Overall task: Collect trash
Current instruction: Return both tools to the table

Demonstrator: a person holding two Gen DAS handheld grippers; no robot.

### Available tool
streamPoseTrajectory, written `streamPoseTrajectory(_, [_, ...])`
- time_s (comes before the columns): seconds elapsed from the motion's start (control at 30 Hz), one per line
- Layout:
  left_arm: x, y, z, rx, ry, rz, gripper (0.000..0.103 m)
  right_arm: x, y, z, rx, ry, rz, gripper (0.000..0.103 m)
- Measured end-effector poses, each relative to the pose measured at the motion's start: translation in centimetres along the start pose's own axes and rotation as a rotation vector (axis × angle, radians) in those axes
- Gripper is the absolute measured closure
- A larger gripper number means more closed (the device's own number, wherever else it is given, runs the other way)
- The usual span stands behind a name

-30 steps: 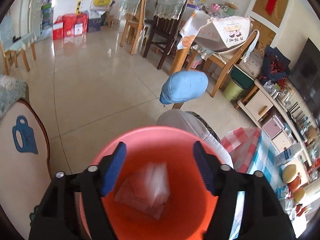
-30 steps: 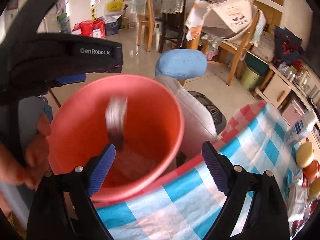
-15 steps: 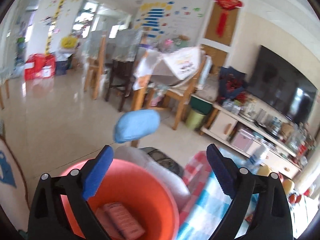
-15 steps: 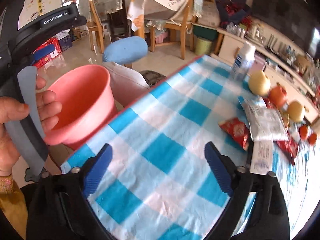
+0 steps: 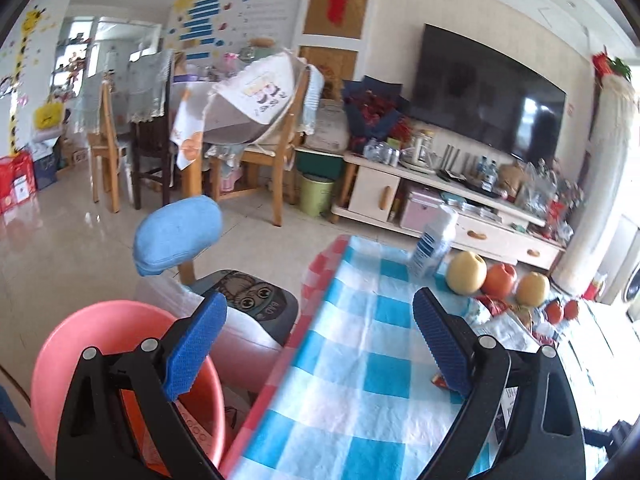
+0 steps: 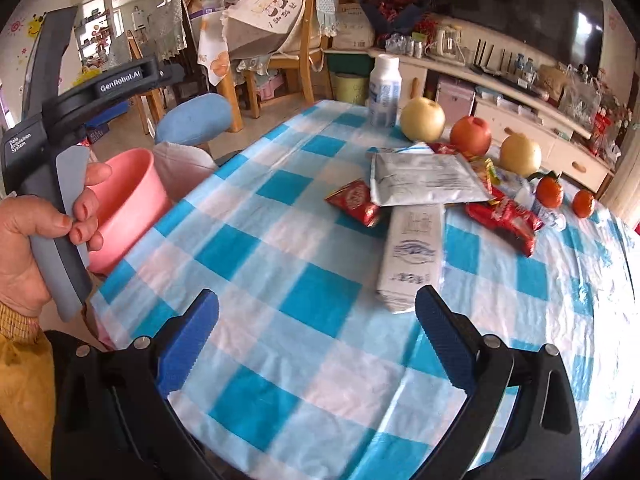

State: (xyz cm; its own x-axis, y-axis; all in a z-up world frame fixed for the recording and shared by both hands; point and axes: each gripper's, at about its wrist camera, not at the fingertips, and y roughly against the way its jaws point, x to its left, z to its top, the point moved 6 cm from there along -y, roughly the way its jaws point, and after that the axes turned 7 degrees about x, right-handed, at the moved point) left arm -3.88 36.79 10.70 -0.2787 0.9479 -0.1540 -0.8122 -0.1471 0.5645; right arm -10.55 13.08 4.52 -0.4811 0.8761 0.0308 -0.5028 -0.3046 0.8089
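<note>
Over the checked table's (image 6: 248, 240) bare near half, both tools (image 6: 316, 340) (image 5: 320, 340) hang spread and empty, wrappers (image 6: 416, 176) farther back.

From my right wrist camera I read "GenRobot.AI" in white on the black bar of the left gripper's body (image 6: 120, 80), and "Data Acquisition System" in small white letters on its black housing (image 6: 21, 142), just above the person's hand (image 6: 44, 236). The white packet (image 6: 412, 256) on the table has blue print, and the silver pouch (image 6: 420, 178) beside it fine lines of text (both too small for me to read). On the stool's seat cushion (image 5: 256, 300), in the left wrist view, I make out small letters, illegible.
</note>
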Motion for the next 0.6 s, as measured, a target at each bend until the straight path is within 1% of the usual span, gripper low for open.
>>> streamPoseTrajectory(0.1, [-1.9, -0.8, -0.8, 0.034, -0.040, -0.042, 0.010, -1.6, 0.5, 0.0, -0.040, 0.003, -0.031, 0.004])
streamPoseTrajectory(0.17, [-3.0, -1.3, -1.3, 0.044, -0.073, -0.052, 0.010, -2.4, 1.0, 0.0, -0.080, 0.013, -0.032, 0.004])
streamPoseTrajectory(0.33, [-5.7, -2.2, -2.7, 0.081, -0.126, -0.086, 0.010, -4.8, 1.5, -0.2, -0.149, 0.031, -0.074, 0.004])
streamPoseTrajectory(0.5, [-8.6, -3.0, -4.2, 0.125, -0.179, -0.117, 0.010, -7.9, 1.7, -0.4, -0.172, -0.017, -0.056, 0.004])
streamPoseTrajectory(0.6, [-10.5, -3.3, -5.1, 0.159, -0.216, -0.151, 0.010, -9.6, 2.1, -0.4, -0.179, -0.044, -0.078, 0.004])
